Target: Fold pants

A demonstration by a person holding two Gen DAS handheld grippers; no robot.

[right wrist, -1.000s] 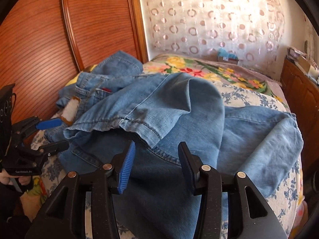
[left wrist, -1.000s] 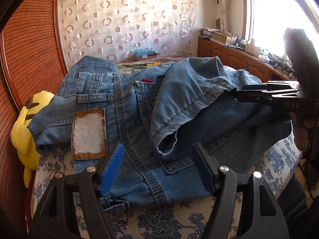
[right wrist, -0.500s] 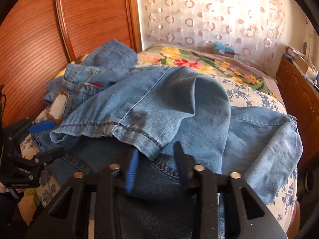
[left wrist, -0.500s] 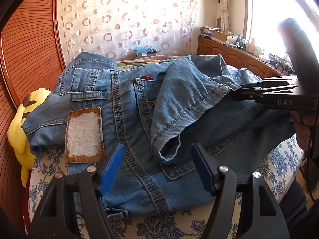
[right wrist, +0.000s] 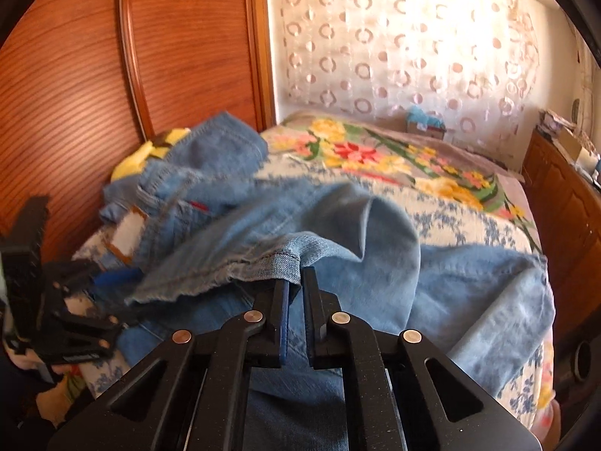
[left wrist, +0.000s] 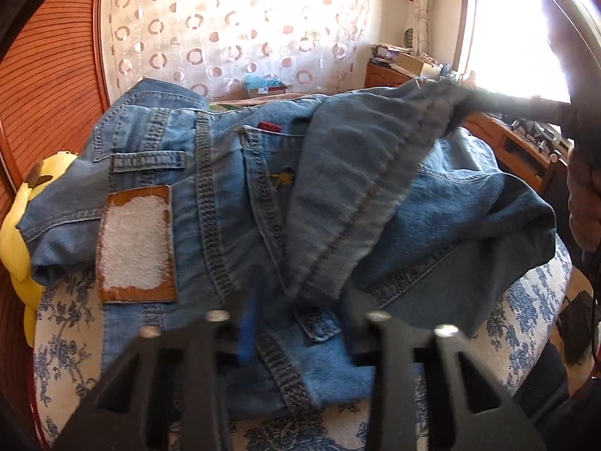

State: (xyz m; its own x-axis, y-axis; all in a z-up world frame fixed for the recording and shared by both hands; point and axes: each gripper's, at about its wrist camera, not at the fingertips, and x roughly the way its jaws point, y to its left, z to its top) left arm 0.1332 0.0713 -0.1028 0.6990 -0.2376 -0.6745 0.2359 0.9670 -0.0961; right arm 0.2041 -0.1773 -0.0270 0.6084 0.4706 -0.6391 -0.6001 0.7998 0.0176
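Faded, thick-seamed denim pants (left wrist: pixel 233 203) lie rumpled on the floral bedspread (right wrist: pixel 443 221) (yellow plush (left wrist: pixel 15 233) beside), both the left gripper (left wrist: pixel 296 323) and right gripper (right wrist: pixel 296 285) having just closed, clamped on hems.

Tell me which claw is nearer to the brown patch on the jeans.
Left. The left claw grips denim just beside the brown patch; the right claw pinches the leg hem farther away.

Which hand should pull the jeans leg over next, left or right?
Probably the right gripper: it is shut on the leg's hem. The left gripper has just closed near the waist, anchoring the jeans.
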